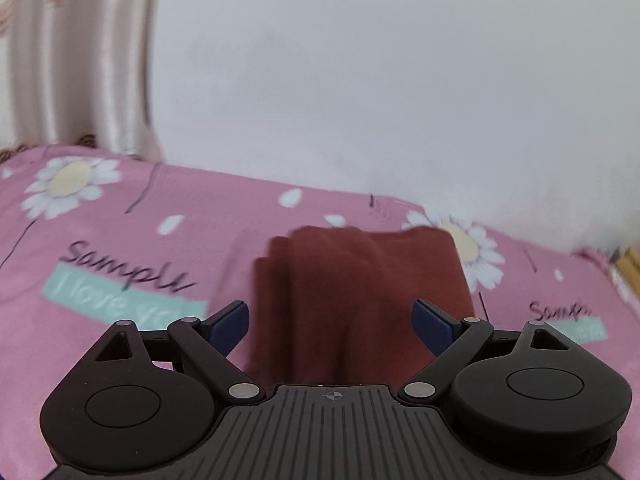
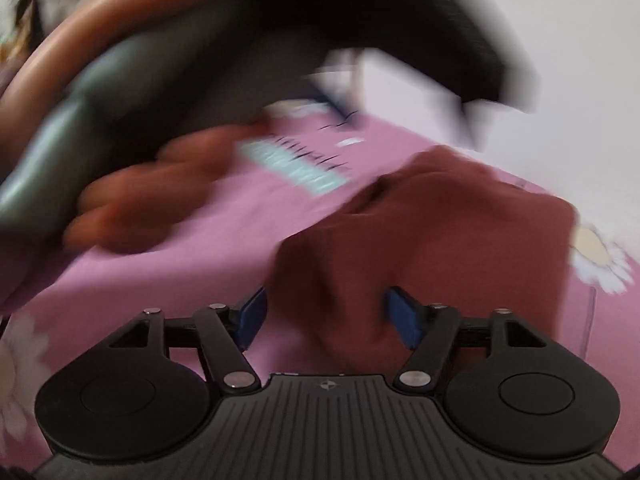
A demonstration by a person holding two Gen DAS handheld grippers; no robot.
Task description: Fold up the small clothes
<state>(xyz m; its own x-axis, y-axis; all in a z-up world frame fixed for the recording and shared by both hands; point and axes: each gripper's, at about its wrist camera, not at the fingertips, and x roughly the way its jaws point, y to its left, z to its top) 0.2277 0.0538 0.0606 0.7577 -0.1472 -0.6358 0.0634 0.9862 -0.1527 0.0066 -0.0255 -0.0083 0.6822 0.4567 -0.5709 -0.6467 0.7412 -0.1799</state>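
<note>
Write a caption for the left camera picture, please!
Open left gripper above a folded rust-red cloth on a pink daisy bedsheet.

1. The left wrist view looks forward and downward from close above the pink bedsheet [image 1: 120, 240], facing a white wall [image 1: 360, 80] behind it.
2. The right wrist view sits equally low and close over the bedsheet, heavily blurred.
3. Both views share the rust-brown garment [image 1: 360, 288] lying on the bedsheet.
</note>
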